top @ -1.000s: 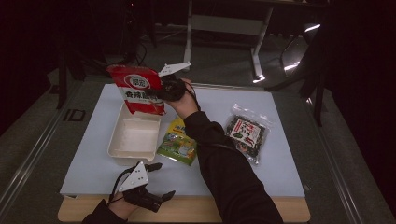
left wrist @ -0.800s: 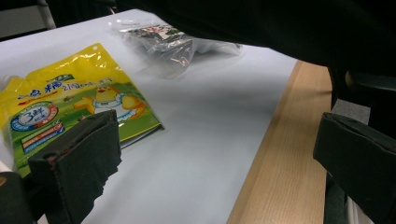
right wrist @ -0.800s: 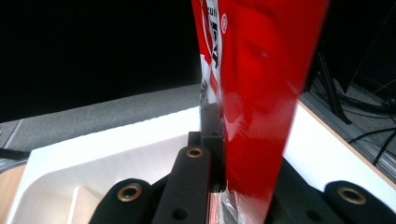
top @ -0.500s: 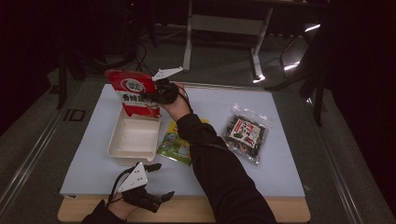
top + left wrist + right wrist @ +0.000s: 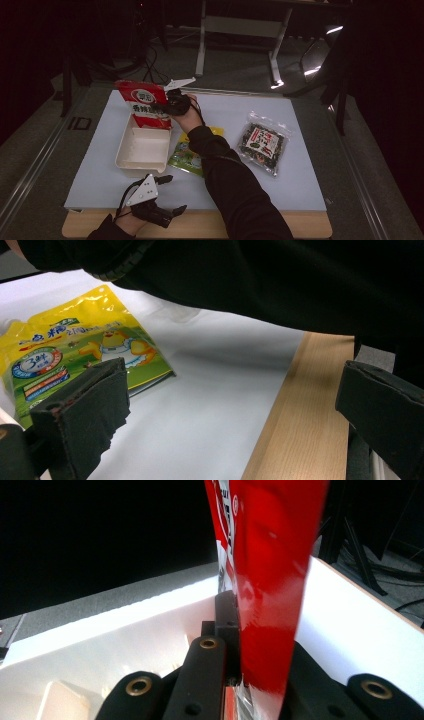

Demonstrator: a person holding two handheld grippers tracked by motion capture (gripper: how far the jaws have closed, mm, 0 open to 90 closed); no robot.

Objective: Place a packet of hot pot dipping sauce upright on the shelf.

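One red snack bag (image 5: 147, 104) hangs upright above the far end of a white tray (image 5: 142, 150), pinched at its right edge by the right gripper (image 5: 172, 102). From the right gripper view the glossy red film (image 5: 267, 590) runs straight down between the clamped jaws, with white-printed panels along one side. In the high view the bag carries a white round logo near its top and a white band with dark Chinese characters below it; the characters are too small to read with any certainty. The bag's lower edge sits just over the tray's far rim, and whether it touches the rim cannot be told.

Near the table's front edge, the left gripper (image 5: 167, 192) rests low with its jaws spread wide and nothing between them. Just beyond it lies a yellow and green packet (image 5: 75, 355) showing a cartoon chick and a round blue badge marked "3", flat on the white mat (image 5: 300, 175). Farther right lies a clear bag of dark seaweed (image 5: 262, 142) with a red and white label.
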